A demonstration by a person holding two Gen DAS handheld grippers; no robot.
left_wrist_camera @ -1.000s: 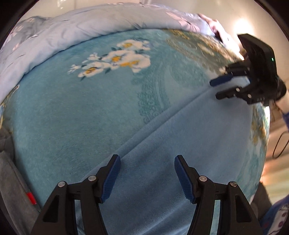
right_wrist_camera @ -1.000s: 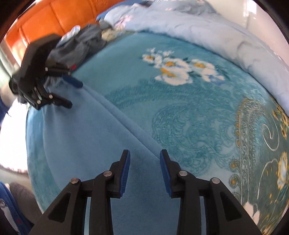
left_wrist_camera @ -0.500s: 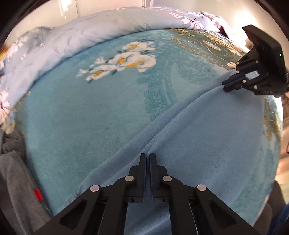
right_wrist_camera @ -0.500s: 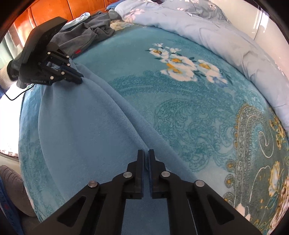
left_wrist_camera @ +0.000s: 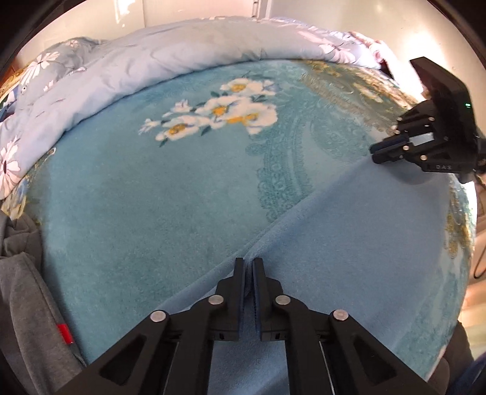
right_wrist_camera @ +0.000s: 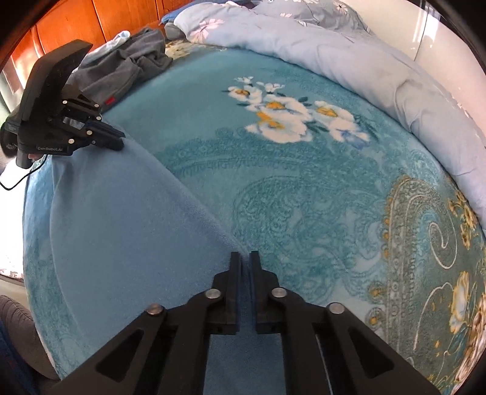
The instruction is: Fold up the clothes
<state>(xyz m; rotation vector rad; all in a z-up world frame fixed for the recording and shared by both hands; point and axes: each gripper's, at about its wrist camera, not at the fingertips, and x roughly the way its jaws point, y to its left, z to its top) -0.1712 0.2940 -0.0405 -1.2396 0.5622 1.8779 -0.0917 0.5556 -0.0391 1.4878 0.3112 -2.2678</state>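
While both grippers pinched the far edge of the light blue garment (left_wrist_camera: 349,258) spread along the bed's near edge, the left gripper (left_wrist_camera: 248,267) and right gripper (right_wrist_camera: 245,261) had their fingers clamped together on its corners. It looked soft, light and limp, best held at those corners. Only the right wrist view showed the grey clothes (right_wrist_camera: 127,66) by the headboard (right_wrist_camera: 79,18).

Plain light-blue cloth (left_wrist_camera: 349,249); teal blanket (right_wrist_camera: 303,182) with white-and-yellow flowers and gold paisley; pale-blue floral quilt (left_wrist_camera: 182,54); grey garment (right_wrist_camera: 121,70); black grippers.
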